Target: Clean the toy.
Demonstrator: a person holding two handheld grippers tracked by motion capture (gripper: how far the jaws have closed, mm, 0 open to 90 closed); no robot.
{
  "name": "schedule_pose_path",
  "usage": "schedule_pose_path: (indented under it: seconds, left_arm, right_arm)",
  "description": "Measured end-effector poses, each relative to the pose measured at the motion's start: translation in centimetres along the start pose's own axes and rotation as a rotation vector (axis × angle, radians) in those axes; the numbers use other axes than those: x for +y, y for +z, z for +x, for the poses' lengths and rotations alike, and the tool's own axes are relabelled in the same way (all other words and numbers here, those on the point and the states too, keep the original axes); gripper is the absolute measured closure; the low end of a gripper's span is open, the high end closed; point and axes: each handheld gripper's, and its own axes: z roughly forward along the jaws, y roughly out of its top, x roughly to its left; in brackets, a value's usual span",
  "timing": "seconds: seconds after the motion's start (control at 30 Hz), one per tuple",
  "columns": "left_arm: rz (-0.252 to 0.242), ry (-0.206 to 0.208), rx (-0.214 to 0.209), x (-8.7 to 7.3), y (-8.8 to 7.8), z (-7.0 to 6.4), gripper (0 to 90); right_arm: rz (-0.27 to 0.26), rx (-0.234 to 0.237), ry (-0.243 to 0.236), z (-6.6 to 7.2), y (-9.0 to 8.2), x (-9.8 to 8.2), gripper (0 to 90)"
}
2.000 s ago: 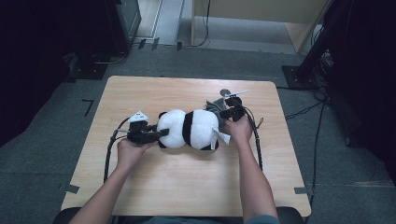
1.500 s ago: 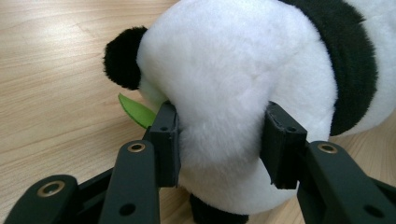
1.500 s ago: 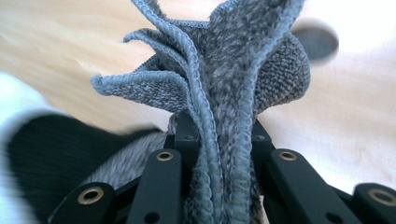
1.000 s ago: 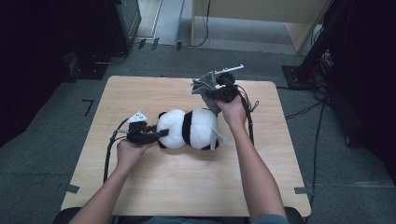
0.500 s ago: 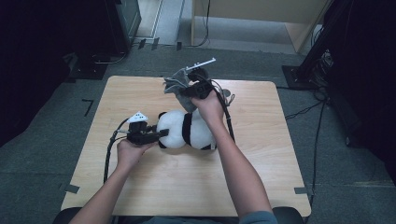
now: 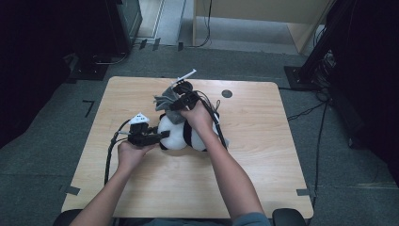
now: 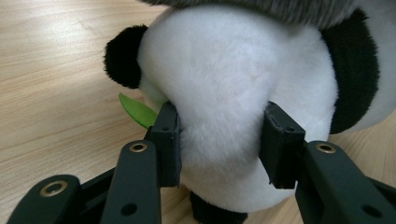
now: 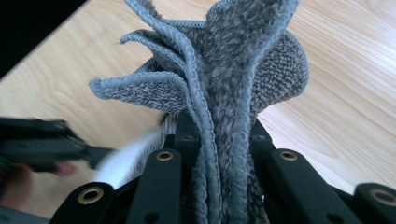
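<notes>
Panda plush [image 6: 186, 134] lies on its side near the middle of the wooden table [image 6: 263, 155], long axis running left to right, head toward the left gripper [image 6: 157, 135], whose jaws pinch that white head. Right gripper [image 6: 176, 101], above the panda, clamps a bunched grey knit cloth [image 6: 164, 100], probably a small garment. Bare tabletop surrounds them, edges well apart.

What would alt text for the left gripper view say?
Two black jaws of the left gripper squeeze the white head of a plush panda lying on a wooden table. A black ear sticks out at left, a green leaf pokes from beneath, and grey knitted cloth crosses the top edge.
</notes>
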Motion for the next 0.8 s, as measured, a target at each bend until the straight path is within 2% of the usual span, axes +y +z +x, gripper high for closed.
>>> schedule_pose_path:
  seconds: [0.1,0.17,0.2,0.27,0.4,0.53,0.8]
  left_arm:
    - [0.0,-0.008,-0.001,0.0,0.0,0.0,56.5]
    - [0.002,-0.009,0.001,0.0,0.0,0.0,56.6]
    - [0.002,-0.008,0.002,0.0,0.0,0.0,56.6]
    - [-0.003,-0.005,0.006,0.0,0.1,-0.1,56.6]
    - [-0.002,-0.004,0.004,0.0,0.1,-0.1,56.9]
    - [-0.003,-0.006,0.004,0.0,0.1,-0.1,56.8]
    - [-0.008,-0.008,0.002,0.0,0.1,0.0,56.8]
  right_arm:
    - [0.011,-0.018,0.023,-1.6,-0.8,-0.8,74.3]
    - [0.027,-0.066,0.005,-2.5,-1.4,-1.3,74.3]
    - [0.035,-0.081,0.013,-3.0,-1.8,-1.6,74.2]
    - [0.008,-0.077,0.052,-4.4,-2.7,-2.7,74.0]
    - [-0.055,-0.069,0.103,-6.3,-4.7,-4.3,74.0]
    - [-0.079,-0.078,0.133,-7.4,-5.9,-5.2,73.9]
    - [-0.106,-0.101,0.162,-8.7,-7.2,-6.7,74.0]
